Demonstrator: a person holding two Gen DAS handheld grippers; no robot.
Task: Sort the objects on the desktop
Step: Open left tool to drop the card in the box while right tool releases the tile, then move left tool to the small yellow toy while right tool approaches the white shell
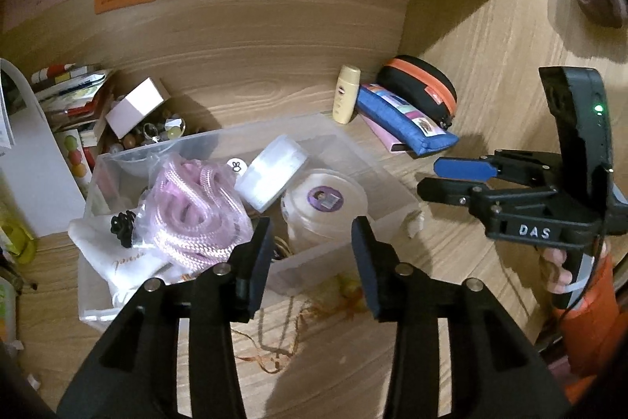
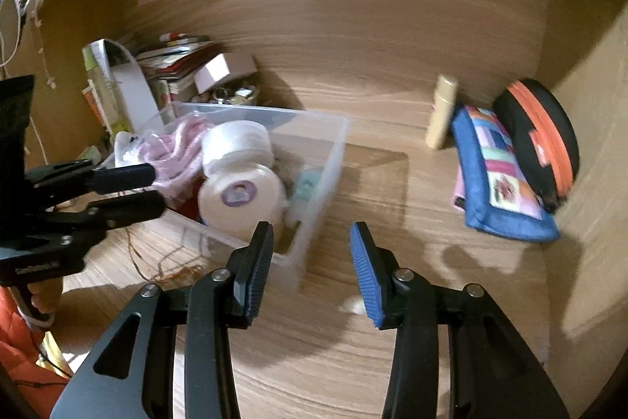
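Taken from the left side across, the clutter starts at about nine o'clock in the left wrist view, where a stack of books and papers [image 1: 70, 93] leans against the wooden back panel and a small pink box [image 1: 135, 105] sits over a heap of beads. Just right of that stands the clear plastic bin [image 1: 376, 167], which already holds a bag of pink rope [image 1: 196, 211], a white round tub [image 1: 272, 171] tipped on its side, and a cream jar with a purple label [image 1: 322, 203]. The left gripper [image 1: 312, 262] hangs over the bin's near edge at six o'clock, jaws parted and empty, with nothing between the pads. On the desk below it lies a thin cord or necklace [image 1: 274, 344], outside the bin. Further right, at about one o'clock, a yellow bottle [image 1: 347, 93] stands upright, with a blue pencil case [image 1: 404, 120] and a black case with an orange zip [image 1: 424, 85] just beside it against the side wall. The right gripper [image 2: 312, 269] is likewise released and empty over bare desk, roughly facing that group. A sensible next pick would be the bottle or the pencil case with the right gripper: approach low, square the pads across the narrow side, and close only once they straddle it, since the standing bottle would probably tip if nudged.
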